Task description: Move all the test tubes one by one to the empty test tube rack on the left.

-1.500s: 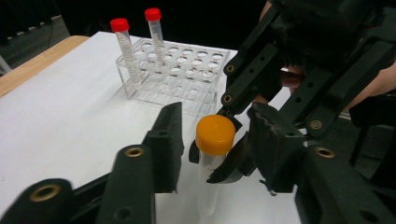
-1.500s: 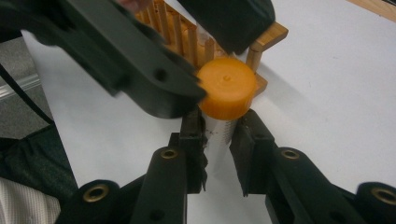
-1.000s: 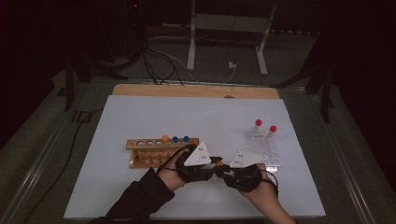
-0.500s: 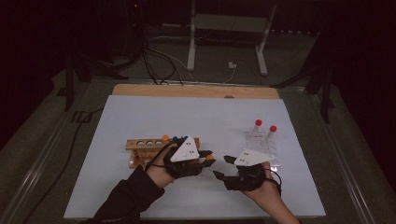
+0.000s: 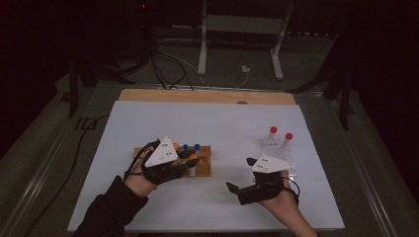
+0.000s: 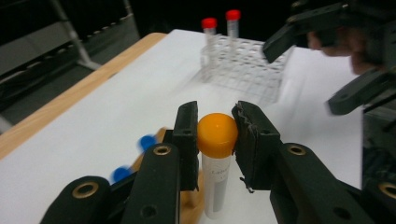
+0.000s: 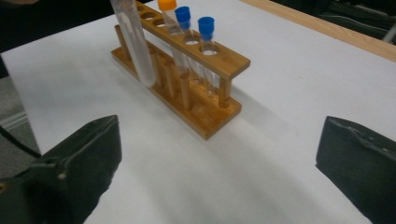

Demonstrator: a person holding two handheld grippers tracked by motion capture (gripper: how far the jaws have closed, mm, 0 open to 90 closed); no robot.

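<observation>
My left gripper point(image 6: 215, 125) is shut on the orange cap of a clear test tube point(image 6: 215, 186), which hangs upright from it. In the high view this gripper point(image 5: 193, 161) hovers at the front of a wooden tube rack point(image 5: 203, 168). The rack point(image 7: 205, 107) holds two blue-capped tubes point(image 7: 205, 28) and an orange-capped tube point(image 7: 166, 5), and the held tube's body point(image 7: 135, 42) hangs just in front of it. My right gripper point(image 5: 239, 174) stands open with nothing between its jaws, to the right of the rack; it faces the rack point(image 7: 215, 163).
A clear plastic rack point(image 5: 276, 148) with two red-capped tubes point(image 5: 272, 131) stands on the right of the white table point(image 5: 222, 123), just beyond my right hand. A wooden strip point(image 5: 207, 96) borders the table's far edge. Cables and stand legs lie on the floor behind.
The grippers, close together a second ago, have separated. The left one moved left to the wooden rack with the orange-capped tube; the right one drew back to the right, jaws open.
</observation>
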